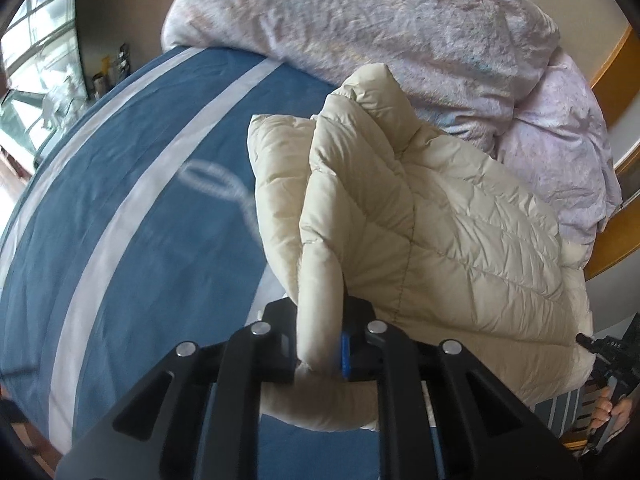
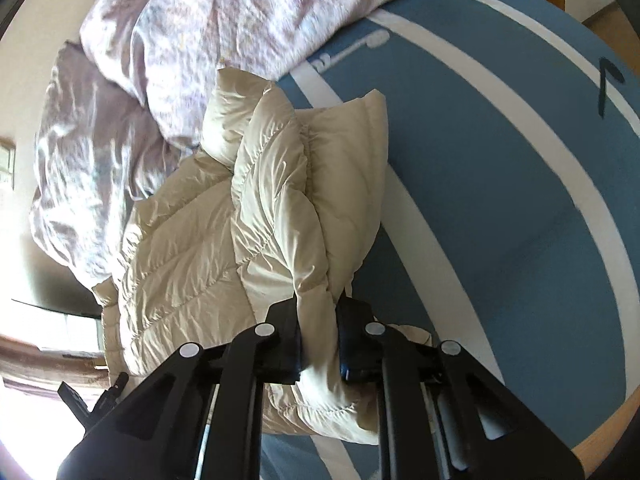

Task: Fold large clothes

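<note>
My left gripper (image 1: 320, 344) has its jaws closed tight on a rolled edge of the cream quilted puffer jacket (image 1: 420, 216), and my right gripper (image 2: 318, 344) has its jaws pinched the same way on another bunch of the same jacket (image 2: 224, 248). The jacket lies on the blue bed sheet with white stripes (image 1: 132, 184), its far end close against the crumpled pale lilac duvet (image 1: 380, 32).

I judge the fold about halfway: 1 side is already lapped over the body, so thick layers stack along the middle, but the bundle is loose and uneven, and at least 1 more fold plus smoothing is left.

The shell is a slick, faintly shiny fabric stitched into puffy slanted channels; it bulges between my jaws and will probably spring back when let go. The sheet is flat and matte, the duvet soft and heavily creased.
</note>
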`<state>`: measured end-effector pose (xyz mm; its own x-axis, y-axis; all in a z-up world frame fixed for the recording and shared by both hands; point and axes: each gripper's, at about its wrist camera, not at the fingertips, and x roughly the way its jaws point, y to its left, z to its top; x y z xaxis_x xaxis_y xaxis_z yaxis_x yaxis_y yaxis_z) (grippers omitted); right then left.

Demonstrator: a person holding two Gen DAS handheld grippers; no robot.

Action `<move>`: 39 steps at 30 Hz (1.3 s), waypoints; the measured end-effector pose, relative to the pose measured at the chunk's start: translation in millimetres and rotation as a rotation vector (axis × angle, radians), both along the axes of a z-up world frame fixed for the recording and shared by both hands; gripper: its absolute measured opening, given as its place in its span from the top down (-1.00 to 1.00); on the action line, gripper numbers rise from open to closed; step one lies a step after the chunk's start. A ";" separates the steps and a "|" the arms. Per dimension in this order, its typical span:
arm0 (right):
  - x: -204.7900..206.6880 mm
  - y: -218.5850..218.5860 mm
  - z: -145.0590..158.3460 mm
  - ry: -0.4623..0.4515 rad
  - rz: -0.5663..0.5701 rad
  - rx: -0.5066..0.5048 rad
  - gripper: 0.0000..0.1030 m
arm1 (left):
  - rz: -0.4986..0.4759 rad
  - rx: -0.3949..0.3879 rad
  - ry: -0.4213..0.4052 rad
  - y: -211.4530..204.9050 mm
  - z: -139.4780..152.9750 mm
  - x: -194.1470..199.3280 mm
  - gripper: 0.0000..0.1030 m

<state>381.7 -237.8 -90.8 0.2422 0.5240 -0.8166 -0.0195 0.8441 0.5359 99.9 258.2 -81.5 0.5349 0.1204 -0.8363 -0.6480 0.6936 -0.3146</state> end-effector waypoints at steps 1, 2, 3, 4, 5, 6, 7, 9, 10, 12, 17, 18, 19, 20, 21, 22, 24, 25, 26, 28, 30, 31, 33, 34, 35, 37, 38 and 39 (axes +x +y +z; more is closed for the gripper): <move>-5.1 -2.1 -1.2 0.003 -0.003 0.002 0.75 | 0.008 -0.010 0.004 -3.0 -0.7 -8.2 0.71; -9.1 -6.4 -1.6 0.004 -0.003 0.003 0.75 | 0.011 -0.013 0.010 -6.1 -0.9 -13.8 0.71; -12.8 -7.8 -2.1 0.000 0.002 -0.002 0.75 | 0.010 -0.009 0.016 -9.1 -0.7 -17.8 0.71; -17.0 -9.7 -2.4 -0.008 0.005 -0.010 0.75 | 0.008 -0.004 0.020 -11.5 -0.7 -20.2 0.70; -20.2 -10.5 -1.5 -0.011 0.006 -0.017 0.75 | 0.004 0.000 0.025 -14.1 -0.6 -23.1 0.70; -22.8 -10.7 -2.3 -0.012 0.005 -0.026 0.75 | 0.003 0.002 0.026 -15.7 -0.5 -24.6 0.70; -24.7 -10.8 -2.6 -0.012 0.004 -0.031 0.75 | 0.002 0.001 0.026 -17.3 -0.5 -27.2 0.70; -29.4 -10.8 -3.7 -0.014 0.003 -0.040 0.75 | -0.001 0.006 0.030 -19.6 -0.5 -31.3 0.69; -30.5 -10.1 -4.0 -0.015 0.001 -0.041 0.75 | -0.002 0.008 0.032 -19.9 -0.6 -32.6 0.69; -31.8 -9.2 -5.8 -0.009 -0.002 -0.040 0.75 | 0.000 0.010 0.034 -20.7 -0.9 -34.4 0.69; -40.2 -12.2 -8.5 -0.007 -0.001 -0.050 0.75 | 0.002 0.017 0.047 -22.5 -2.8 -37.5 0.68; -41.3 -12.2 -8.7 -0.006 -0.004 -0.050 0.75 | 0.002 0.018 0.048 -23.2 -3.0 -38.4 0.68; -42.1 -12.1 -8.9 -0.003 -0.008 -0.049 0.75 | 0.003 0.017 0.048 -23.7 -3.4 -39.8 0.68; -43.9 -13.3 -9.4 -0.003 -0.007 -0.051 0.75 | 0.004 0.014 0.047 -24.0 -4.0 -41.5 0.68; -44.4 -12.7 -9.7 -0.003 -0.006 -0.056 0.75 | 0.004 0.011 0.046 -24.3 -4.8 -43.0 0.67; -43.5 -10.2 -9.8 -0.003 -0.004 -0.066 0.74 | 0.003 0.011 0.047 -24.4 -5.6 -43.7 0.66; -42.8 -5.8 -7.8 -0.014 0.010 -0.098 0.66 | -0.001 0.015 0.053 -25.0 -7.9 -44.3 0.61; -42.4 -2.6 -5.9 -0.024 0.015 -0.122 0.64 | 0.000 0.017 0.058 -24.8 -8.7 -44.0 0.55; -42.9 1.2 -1.2 -0.046 0.022 -0.165 0.52 | 0.004 0.014 0.061 -23.9 -9.3 -44.0 0.51; -44.3 10.5 12.6 -0.120 0.025 -0.282 0.25 | 0.013 0.002 0.057 -22.1 -9.1 -45.7 0.30; -47.5 15.7 25.3 -0.197 0.019 -0.351 -0.22 | 0.015 -0.004 0.055 -20.2 -8.0 -46.8 0.07; -49.6 21.2 34.9 -0.250 0.019 -0.372 -0.24 | 0.016 -0.002 0.056 -20.2 -7.5 -47.0 -0.10; -51.6 31.5 43.1 -0.295 0.041 -0.377 -0.24 | 0.018 0.004 0.062 -19.6 -6.1 -47.0 -0.27; -53.1 43.2 47.6 -0.320 0.067 -0.374 -0.24 | 0.021 0.001 0.064 -18.4 -5.6 -47.1 -0.35; -55.0 51.0 49.6 -0.333 0.088 -0.369 -0.24 | 0.024 -0.009 0.062 -16.7 -5.3 -47.1 -0.37; -59.9 73.5 51.8 -0.358 0.143 -0.348 -0.24 | 0.031 -0.031 0.054 -13.2 -4.8 -47.1 -0.47; -60.7 84.5 52.0 -0.362 0.161 -0.341 -0.24 | 0.038 -0.039 0.050 -11.3 -4.4 -47.0 -0.50; -62.8 97.9 51.5 -0.367 0.186 -0.331 -0.24 | 0.043 -0.044 0.048 -9.7 -4.0 -46.6 -0.54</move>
<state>318.9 -139.8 -39.3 0.4712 0.3135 -0.8245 -0.3212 0.9315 0.1707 53.3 248.5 -85.5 0.4893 0.1053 -0.8657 -0.6922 0.6508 -0.3121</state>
